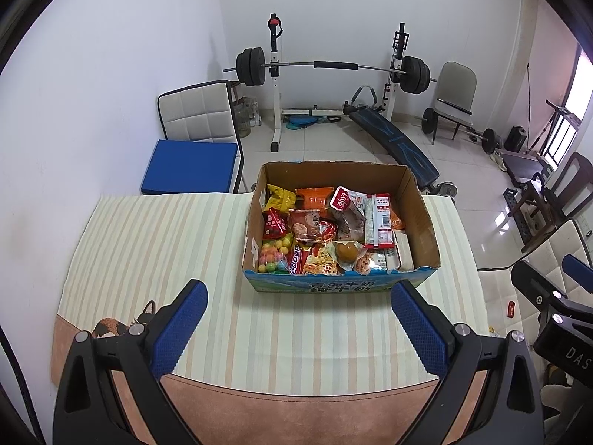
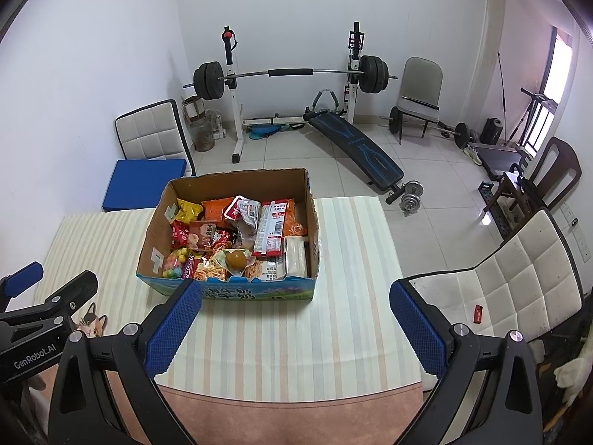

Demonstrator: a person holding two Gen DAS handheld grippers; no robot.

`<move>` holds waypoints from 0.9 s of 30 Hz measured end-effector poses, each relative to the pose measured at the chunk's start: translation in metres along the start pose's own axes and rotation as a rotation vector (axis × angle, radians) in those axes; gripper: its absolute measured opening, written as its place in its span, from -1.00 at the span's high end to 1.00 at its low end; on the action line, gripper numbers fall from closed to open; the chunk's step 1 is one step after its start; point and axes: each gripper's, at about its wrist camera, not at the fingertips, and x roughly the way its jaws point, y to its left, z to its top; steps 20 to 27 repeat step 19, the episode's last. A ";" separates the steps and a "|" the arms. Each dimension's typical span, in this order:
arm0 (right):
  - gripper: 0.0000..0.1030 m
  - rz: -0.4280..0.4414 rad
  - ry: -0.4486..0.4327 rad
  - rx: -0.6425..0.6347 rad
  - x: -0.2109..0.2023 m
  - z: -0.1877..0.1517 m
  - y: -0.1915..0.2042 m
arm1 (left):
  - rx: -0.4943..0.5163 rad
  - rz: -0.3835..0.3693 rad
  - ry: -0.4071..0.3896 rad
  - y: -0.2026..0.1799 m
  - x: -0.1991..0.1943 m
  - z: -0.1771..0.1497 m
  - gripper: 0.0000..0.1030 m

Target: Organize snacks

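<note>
An open cardboard box (image 1: 422, 218) stands on the striped table, full of packaged snacks (image 1: 326, 237): yellow, red and orange bags, coloured candy balls, noodles and a brown egg-like snack. The box shows in the right wrist view (image 2: 152, 244) too, with the snacks (image 2: 241, 237) inside. My left gripper (image 1: 296, 330) is open and empty, held above the table in front of the box. My right gripper (image 2: 296, 330) is open and empty, in front of the box's right corner. Each gripper shows at the edge of the other's view.
The table (image 1: 148, 244) has a striped cloth with a cat print (image 1: 122, 324). A white chair with a blue cushion (image 1: 192, 165) stands behind the table at left. Another white chair (image 2: 511, 289) stands at right. A barbell rack (image 1: 333, 70) and a bench stand behind.
</note>
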 end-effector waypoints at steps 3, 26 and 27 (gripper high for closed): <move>-1.00 0.002 -0.002 0.001 -0.003 0.002 0.000 | 0.000 0.002 -0.002 0.000 0.000 0.000 -0.97; -1.00 -0.001 -0.011 0.007 -0.007 0.007 -0.002 | 0.000 0.003 -0.016 0.000 -0.006 0.013 -0.97; -1.00 -0.001 -0.011 0.007 -0.007 0.007 -0.002 | 0.000 0.003 -0.016 0.000 -0.006 0.013 -0.97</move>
